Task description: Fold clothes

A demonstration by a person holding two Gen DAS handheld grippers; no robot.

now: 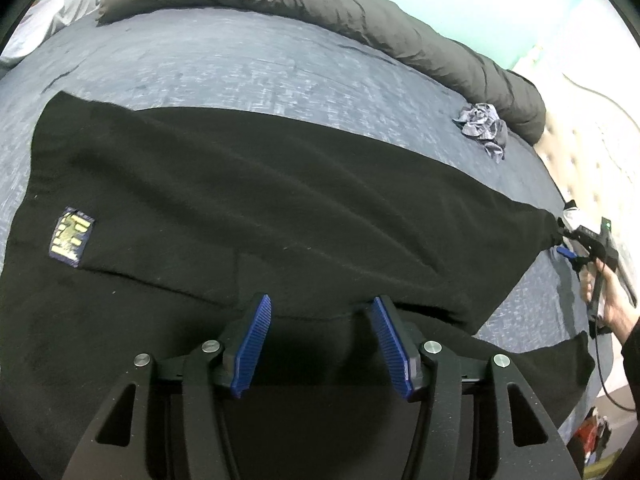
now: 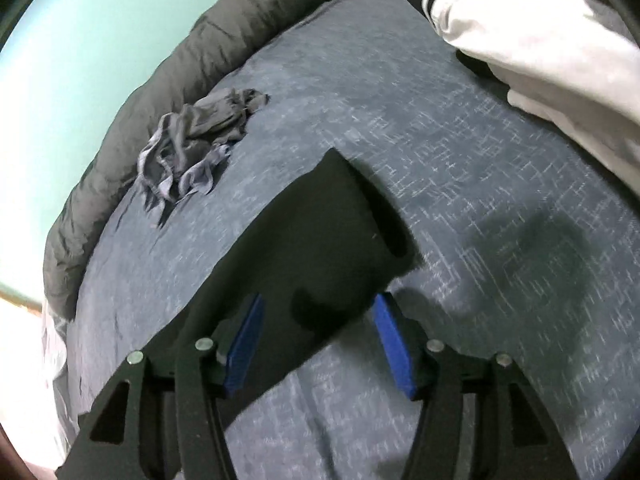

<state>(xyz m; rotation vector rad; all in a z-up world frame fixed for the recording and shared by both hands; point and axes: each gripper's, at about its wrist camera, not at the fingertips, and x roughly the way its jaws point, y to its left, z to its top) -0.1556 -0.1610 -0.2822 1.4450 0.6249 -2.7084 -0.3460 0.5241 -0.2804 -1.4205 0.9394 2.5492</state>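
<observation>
Left gripper (image 1: 320, 334) spread wide, blue-padded fingers (image 1: 256, 344) apart and clamping nothing, hovering low over the near edge of a black fleece garment (image 1: 248, 200) laid flat across the bed sheet (image 1: 224, 60). Sewn onto the fleece at the left, a small dark-blue patch (image 1: 71, 237) with yellow stitching, lettering too blurred to read. At the far right of the left wrist view, the right gripper (image 1: 568, 246) close against a bunched corner of the fleece, a bare hand (image 1: 608, 300) wrapped round its handle, dark sleeve behind. From the right wrist view, right gripper (image 2: 318, 340) also spread open, blue pads either side of a black fabric corner (image 2: 320, 240) resting on the sheet, pads not pressed against it. Beyond, a crumpled grey-blue garment (image 2: 192, 144) beside a rolled dark-grey duvet (image 2: 160, 92) along the bed's far edge; a white garment (image 2: 540, 40) piled at the upper right.
</observation>
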